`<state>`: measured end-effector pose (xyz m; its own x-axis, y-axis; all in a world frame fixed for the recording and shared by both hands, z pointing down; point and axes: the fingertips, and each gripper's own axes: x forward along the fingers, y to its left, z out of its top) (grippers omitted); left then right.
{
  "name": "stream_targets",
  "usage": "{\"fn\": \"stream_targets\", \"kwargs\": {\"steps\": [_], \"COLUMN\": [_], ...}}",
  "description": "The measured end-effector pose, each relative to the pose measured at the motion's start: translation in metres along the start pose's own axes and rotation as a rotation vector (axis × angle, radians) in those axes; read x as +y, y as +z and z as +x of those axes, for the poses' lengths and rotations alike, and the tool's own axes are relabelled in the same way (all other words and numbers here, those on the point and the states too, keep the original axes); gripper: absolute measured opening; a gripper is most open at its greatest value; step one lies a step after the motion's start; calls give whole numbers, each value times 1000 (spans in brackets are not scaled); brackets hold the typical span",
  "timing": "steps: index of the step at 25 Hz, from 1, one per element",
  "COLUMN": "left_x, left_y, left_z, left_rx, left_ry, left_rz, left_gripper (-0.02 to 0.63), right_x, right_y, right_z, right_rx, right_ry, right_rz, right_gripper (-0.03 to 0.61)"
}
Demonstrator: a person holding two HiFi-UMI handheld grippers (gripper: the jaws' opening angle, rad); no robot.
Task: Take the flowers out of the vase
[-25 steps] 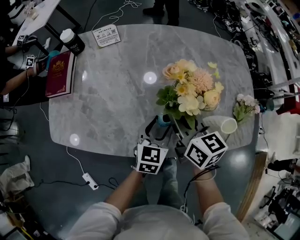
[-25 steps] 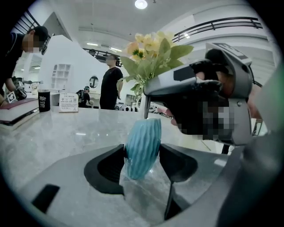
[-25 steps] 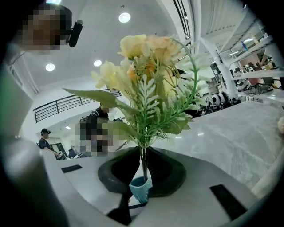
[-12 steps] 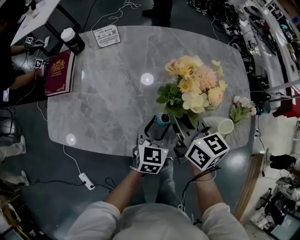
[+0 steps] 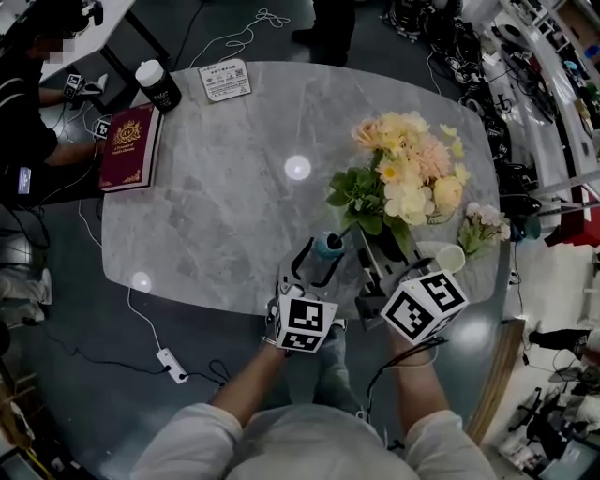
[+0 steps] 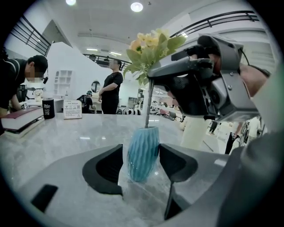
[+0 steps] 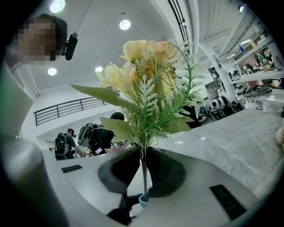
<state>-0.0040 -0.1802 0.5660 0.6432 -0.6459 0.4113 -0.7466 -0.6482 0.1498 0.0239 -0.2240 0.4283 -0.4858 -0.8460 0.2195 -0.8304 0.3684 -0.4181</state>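
A grey marble table (image 5: 225, 206) stands on a dark floor (image 5: 75, 394) — round ceiling lights (image 6: 136, 6) glow in the white room.

No legible print on card (image 5: 226, 81), book (image 5: 131, 147) or cup (image 5: 159, 86)

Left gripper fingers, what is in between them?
The small blue ribbed vase stands between the fingers of the left gripper, gripped at its sides, with a green flower stem rising out. The left gripper view shows it.
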Motion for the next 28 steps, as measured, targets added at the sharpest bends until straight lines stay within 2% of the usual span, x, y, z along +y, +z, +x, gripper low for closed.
{"fn": "stream_targets", "kwargs": {"steps": [8,15,19,23,28], "left_x": [4,0,18,23,29], "left_y": [22,50,63,90,105], "left_z": [-20,-51,-64,-79,-94], "left_rx": [-26,-72,-102,-138,-158], "left_ry": [20,25,61,126,188], "left_rz": [-2,-56,-70,-88,-87], "left_gripper": [256,248,160,57,9], "right_x": [10,17,24,21,24], "right_y": [25,60,64,73,74], "right_z": [-8,-34,-43,-67,-85], "right_rx": [-35,-95,-110,-109,-99], "right_ry": [6,-4,-27,-55,-63], "right_rz": [-9,-8,-25,-22,-14], "right_gripper": [43,43,43,43,43]}}
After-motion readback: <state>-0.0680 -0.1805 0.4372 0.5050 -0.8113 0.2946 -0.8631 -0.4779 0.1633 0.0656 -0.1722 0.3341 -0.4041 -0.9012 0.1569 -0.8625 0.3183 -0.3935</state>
